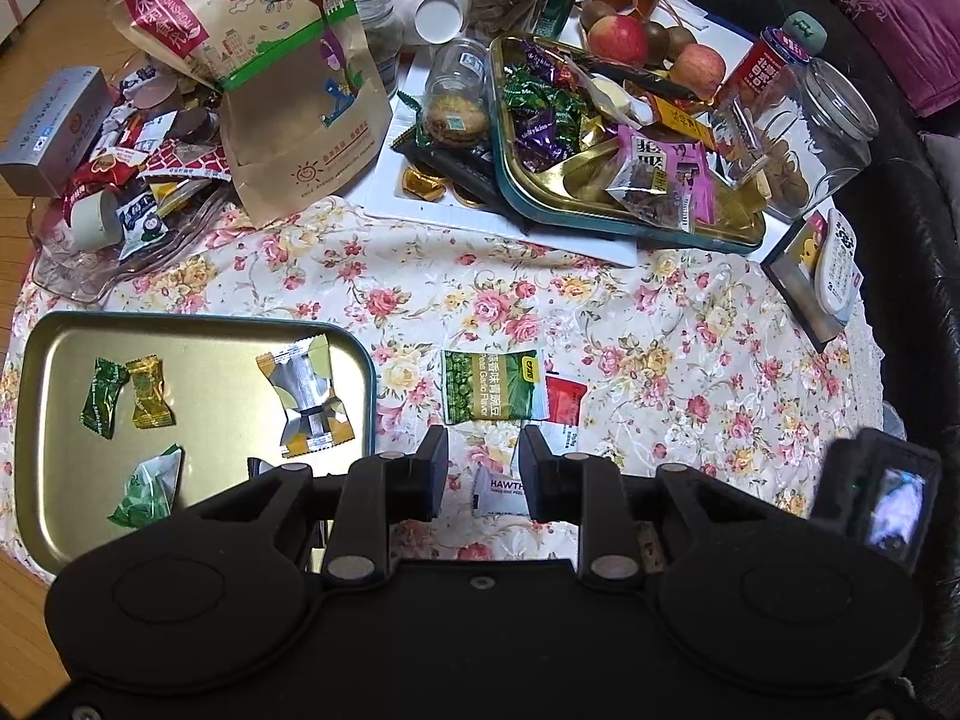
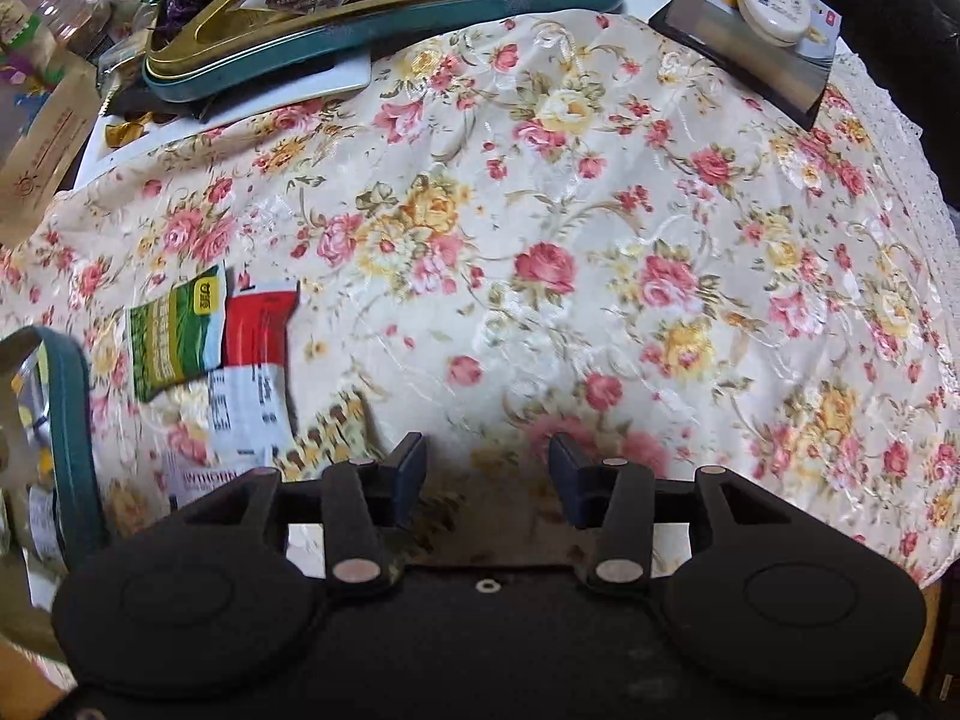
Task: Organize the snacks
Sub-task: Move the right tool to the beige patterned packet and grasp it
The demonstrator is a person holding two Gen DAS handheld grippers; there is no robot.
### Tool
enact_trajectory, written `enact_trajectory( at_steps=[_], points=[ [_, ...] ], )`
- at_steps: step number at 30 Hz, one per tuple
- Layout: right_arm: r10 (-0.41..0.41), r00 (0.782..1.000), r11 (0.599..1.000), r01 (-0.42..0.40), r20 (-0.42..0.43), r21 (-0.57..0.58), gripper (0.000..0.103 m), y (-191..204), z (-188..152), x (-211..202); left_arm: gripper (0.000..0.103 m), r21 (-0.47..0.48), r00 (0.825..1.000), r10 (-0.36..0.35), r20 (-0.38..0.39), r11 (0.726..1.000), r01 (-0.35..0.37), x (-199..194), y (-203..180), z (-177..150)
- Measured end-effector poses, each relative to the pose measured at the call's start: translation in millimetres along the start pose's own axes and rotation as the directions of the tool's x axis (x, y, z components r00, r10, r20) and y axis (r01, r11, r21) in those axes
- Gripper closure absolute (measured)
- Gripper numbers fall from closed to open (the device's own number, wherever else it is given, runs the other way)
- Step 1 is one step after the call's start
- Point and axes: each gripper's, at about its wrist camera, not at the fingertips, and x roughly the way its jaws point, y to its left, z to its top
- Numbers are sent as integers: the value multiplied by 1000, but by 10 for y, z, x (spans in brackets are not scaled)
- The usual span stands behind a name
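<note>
Snacks: a green pea packet (image 1: 489,385) lay flat on the flowery cloth (image 1: 630,330), touching a red packet (image 1: 564,401), with a white hawthorn packet (image 1: 501,489) just nearer the camera.
Small tray: the tin tray (image 1: 54,420) beside them held a handful of wrapped candies, a green one (image 1: 102,397) and a gold one (image 1: 149,393) among them.
Big tray: the loaded tray (image 1: 600,222) sat further back on the worktop, heaped with sweets.
Left hand-held gripper (image 1: 483,471): jaws apart over the white packet, gripping nothing.
Right hand-held gripper (image 2: 487,471): jaws apart too, over bare cloth, empty.
Clutter: a paper bag (image 1: 288,90), jars and apples (image 1: 618,39) crowded the far side.
</note>
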Motion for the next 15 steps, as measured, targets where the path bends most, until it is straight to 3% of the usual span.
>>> enact_trajectory(
  at_steps=[6, 15],
  points=[
    [146, 985, 985, -137, 92, -102, 51, -72, -170, -251, 67, -17, 1000, -2, -18, 1000, 2, 54, 11, 6],
    [191, 977, 946, -156, 99, -284, 47, 186, -295, -224, 67, -13, 998, -23, -56, 1000, 22, 140, -65, 7]
  ],
)
